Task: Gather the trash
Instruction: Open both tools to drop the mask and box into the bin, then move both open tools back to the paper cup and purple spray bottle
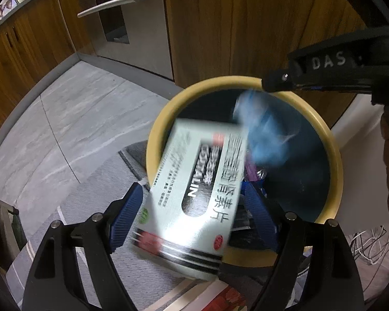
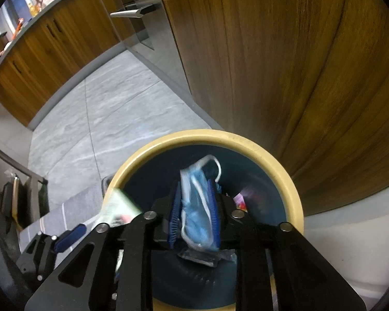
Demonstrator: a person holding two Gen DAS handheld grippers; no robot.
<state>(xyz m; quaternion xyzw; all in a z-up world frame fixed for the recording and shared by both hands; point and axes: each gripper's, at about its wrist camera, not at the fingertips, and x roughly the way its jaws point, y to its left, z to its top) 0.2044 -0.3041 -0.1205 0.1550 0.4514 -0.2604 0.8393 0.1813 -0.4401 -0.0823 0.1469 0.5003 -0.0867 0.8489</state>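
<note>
Over the bin (image 2: 293,202), the left tool (image 1: 192,207) is gaping wide around a box (image 1: 194,194) while the right tool (image 2: 194,212) is pinching a mask (image 2: 197,207).

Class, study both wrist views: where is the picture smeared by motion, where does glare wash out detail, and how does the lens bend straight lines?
Left wrist view: the box is motion-smeared with glare whitening its lower print; the blue mask is a blur. Right wrist view: the mask is sharper, while the box is a pale streak. Both views: the fisheye curves the cabinet edges and floor lines.
</note>
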